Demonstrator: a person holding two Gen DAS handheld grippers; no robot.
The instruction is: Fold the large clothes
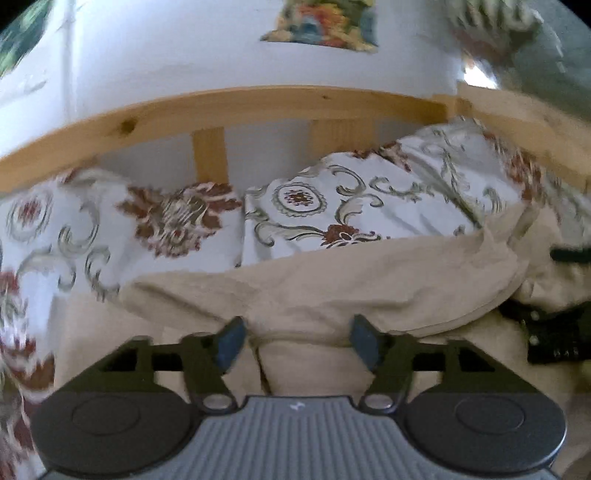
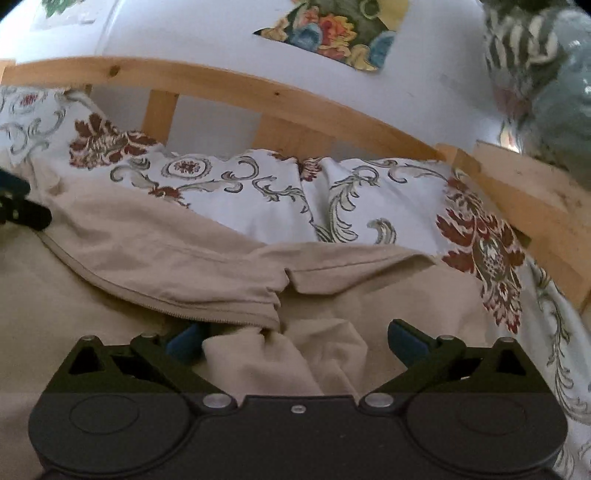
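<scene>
One beige garment [image 2: 155, 254] on bed, folded over, below two patterned pillows [image 2: 258, 199]. Left gripper [image 1: 295, 339] agape, right gripper [image 2: 295, 339] agape; fabric between pads, not pinched. One wooden headboard [image 2: 229, 81] behind pillows.

A wooden headboard [image 1: 229, 105] runs across the far side of the bed, with upright slats [image 1: 209, 155] under its top rail. Two white pillows with red and grey floral scrolls lean against it: one pillow [image 1: 122, 225] toward its left end, the other pillow [image 1: 369, 206] just beside it on the right. Above the headboard is a white wall [image 1: 166, 48] with a colourful flowered picture [image 2: 332, 33]. A wooden side rail [image 2: 532, 206] meets the headboard's right end.
</scene>
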